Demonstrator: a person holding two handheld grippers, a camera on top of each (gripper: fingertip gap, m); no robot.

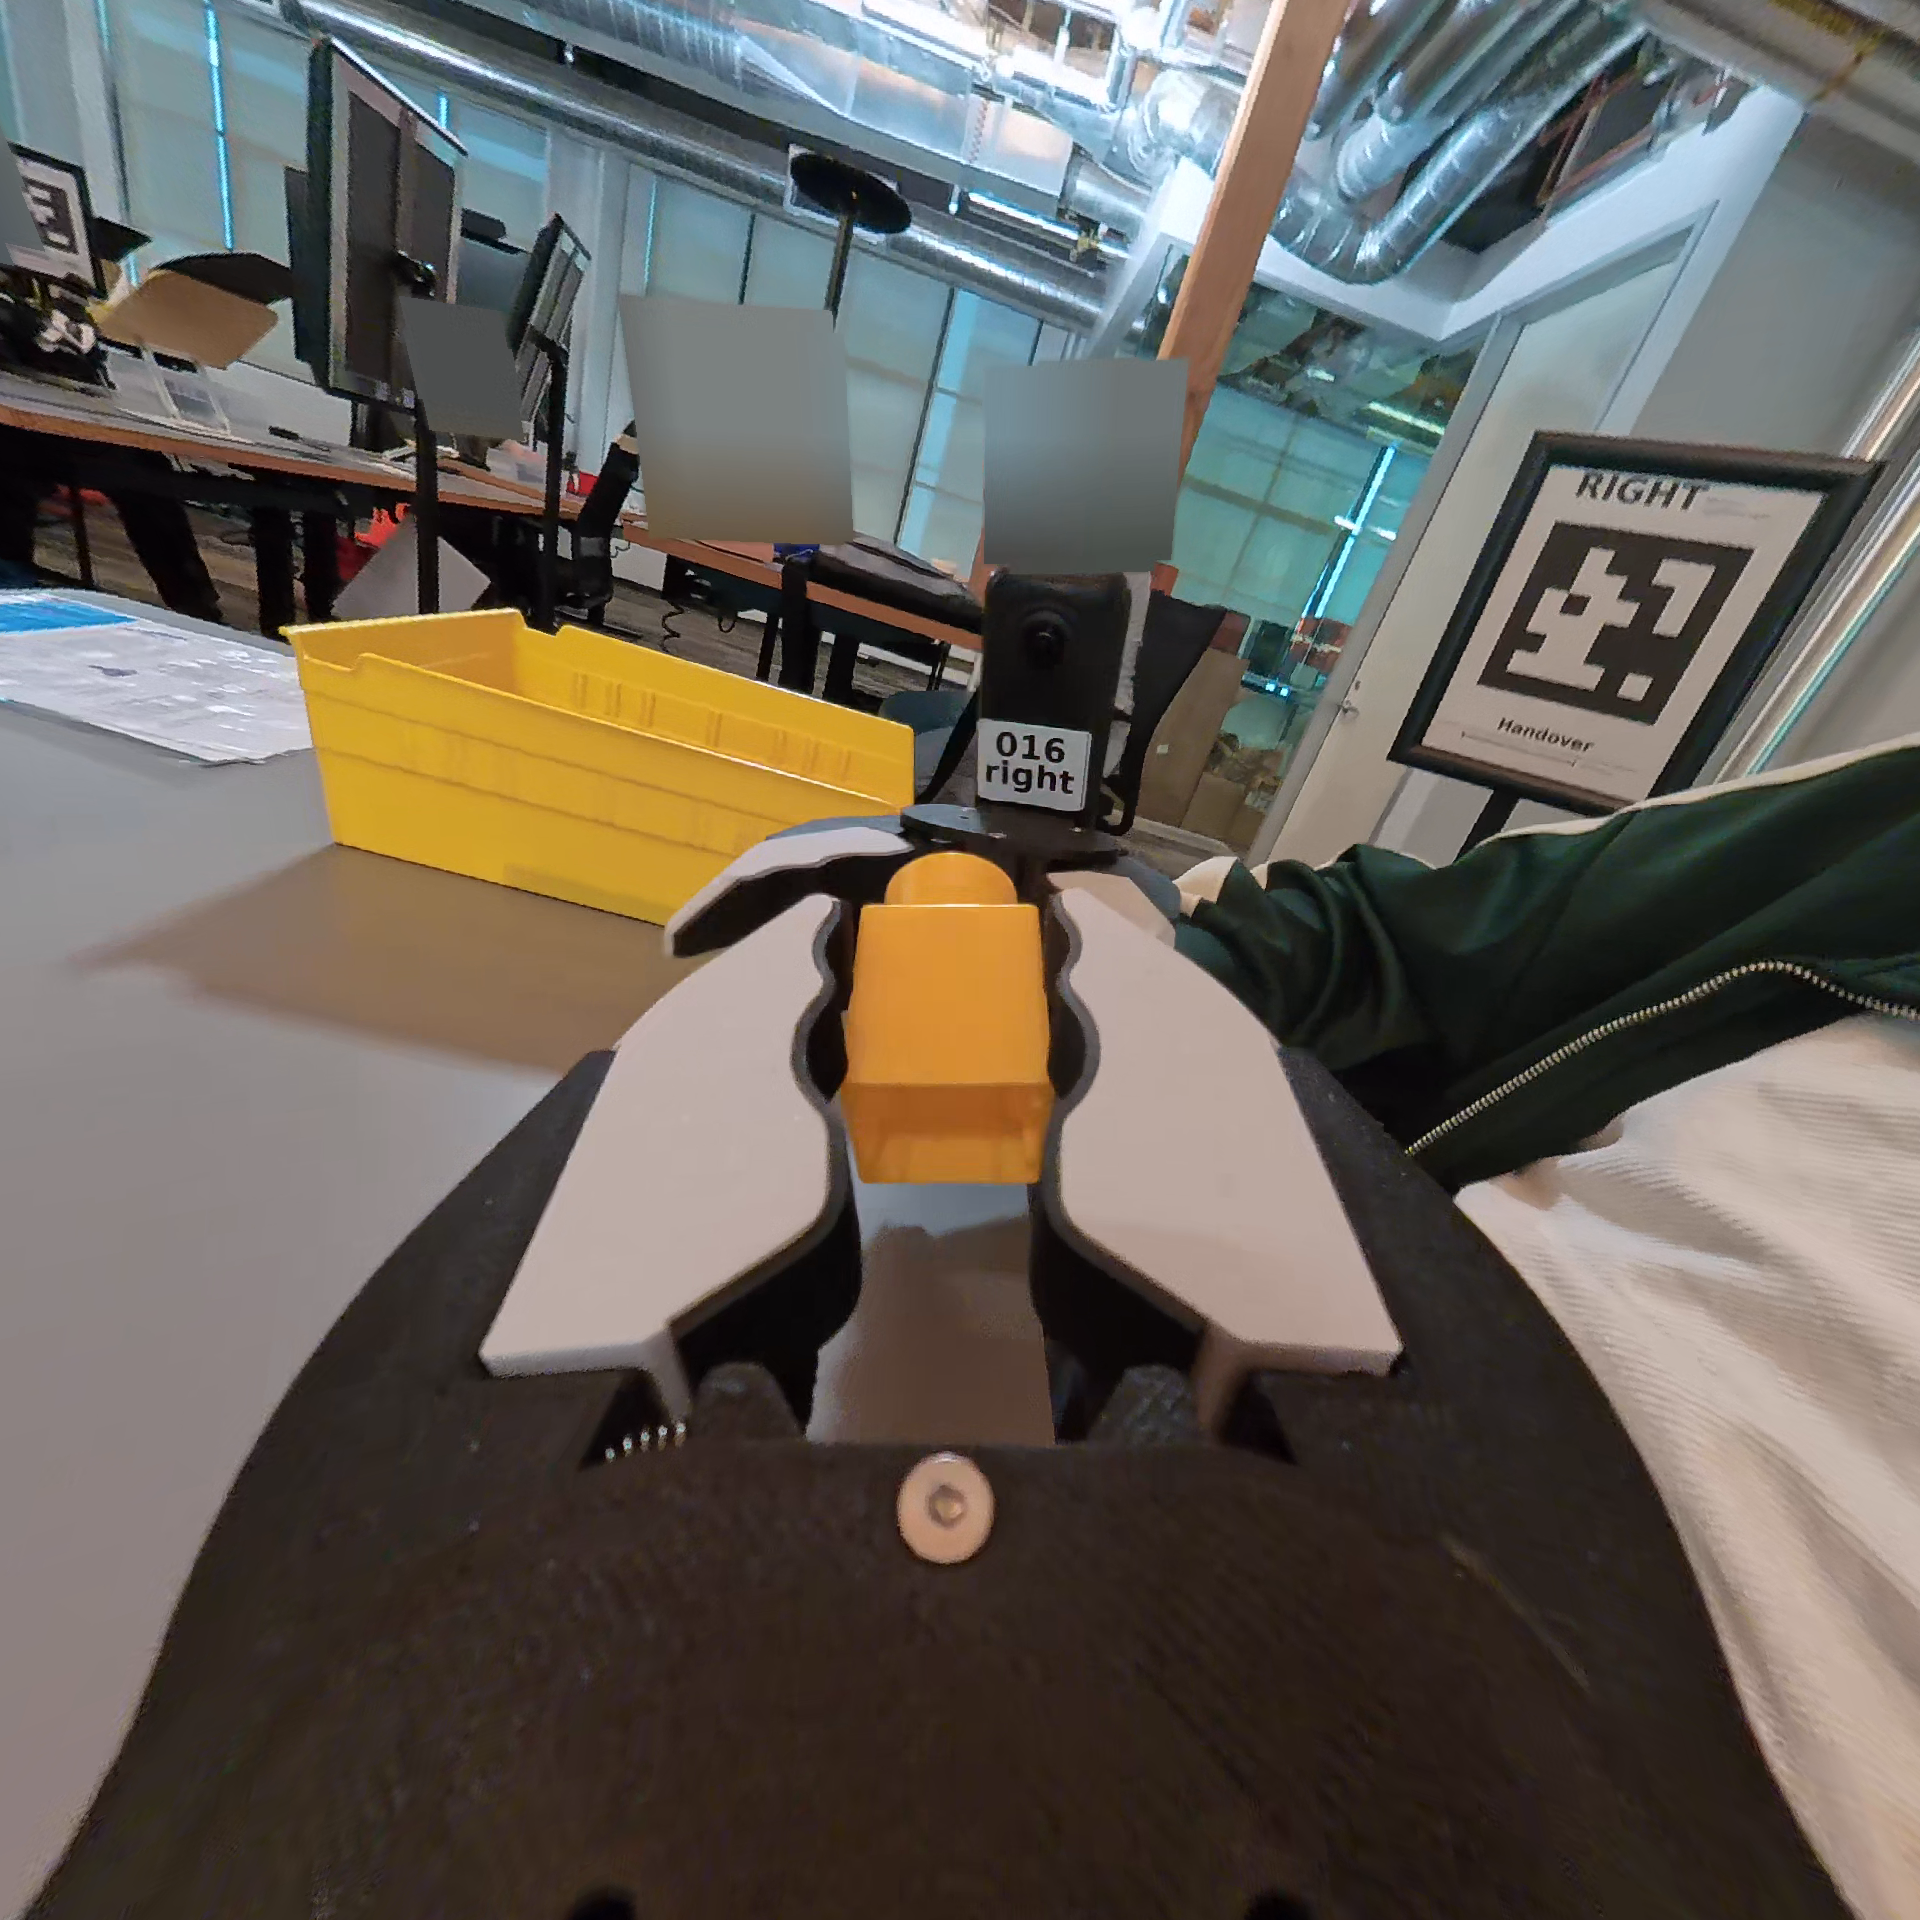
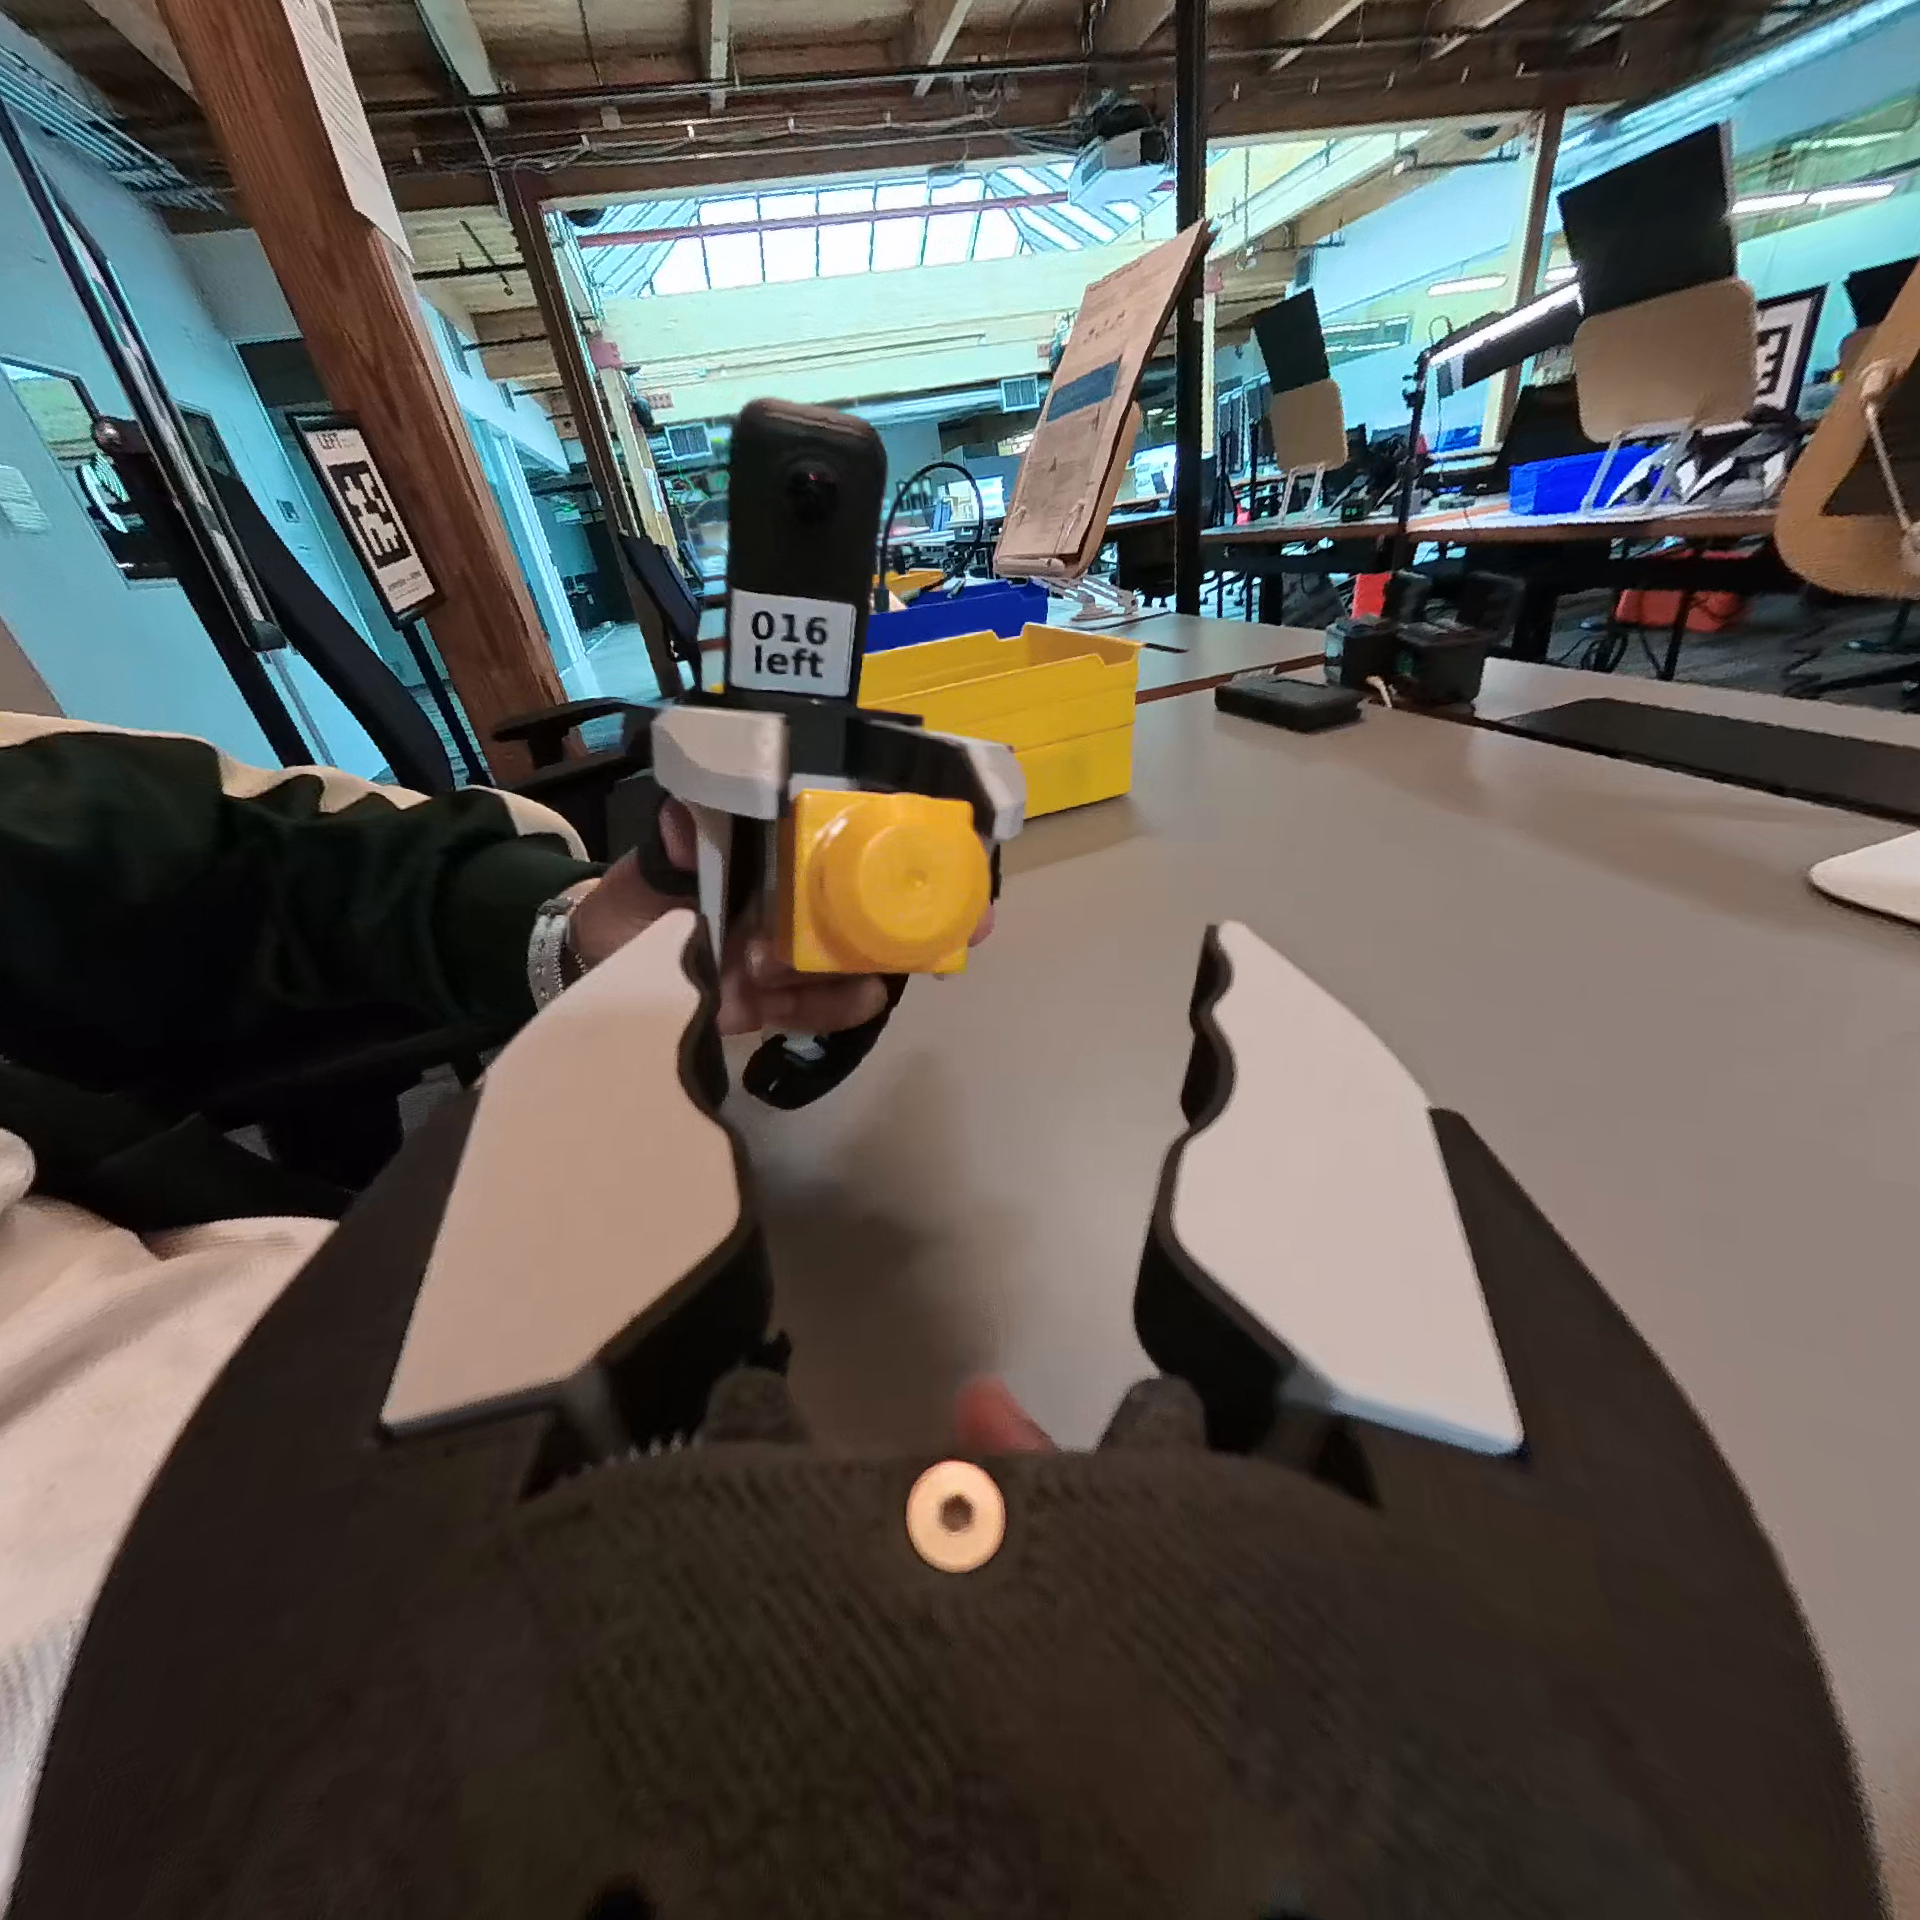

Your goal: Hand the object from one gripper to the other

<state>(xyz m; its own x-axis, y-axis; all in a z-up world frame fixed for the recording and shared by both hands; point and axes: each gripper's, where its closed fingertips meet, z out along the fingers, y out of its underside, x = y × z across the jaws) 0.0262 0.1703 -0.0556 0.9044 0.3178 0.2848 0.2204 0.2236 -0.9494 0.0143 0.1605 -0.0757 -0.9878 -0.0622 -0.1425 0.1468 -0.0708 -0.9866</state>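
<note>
A yellow-orange toy block point(image 1: 940, 1039) with a round stud on its far end is clamped between the grey fingers of my left gripper point(image 1: 948, 925), above the grey table point(image 1: 260, 1039). In the right wrist view the block point(image 2: 883, 899) faces me stud first, held by the left gripper point(image 2: 857, 873). My right gripper point(image 2: 954, 935) is open, its fingertips point(image 2: 686, 966) just short of the block and apart from it. In the left wrist view the right gripper point(image 1: 945, 878) sits open just beyond the stud.
A yellow bin point(image 1: 582, 758) stands on the table behind the grippers; it also shows in the right wrist view point(image 2: 1018, 707), with a blue bin point(image 2: 956, 613) behind it. A framed marker sign point(image 1: 1621, 613) stands at the right. Black devices point(image 2: 1288, 701) lie farther along the table. A person's green sleeve point(image 1: 1507, 935) is close by. Left and right tips are no more than a few centimetres apart.
</note>
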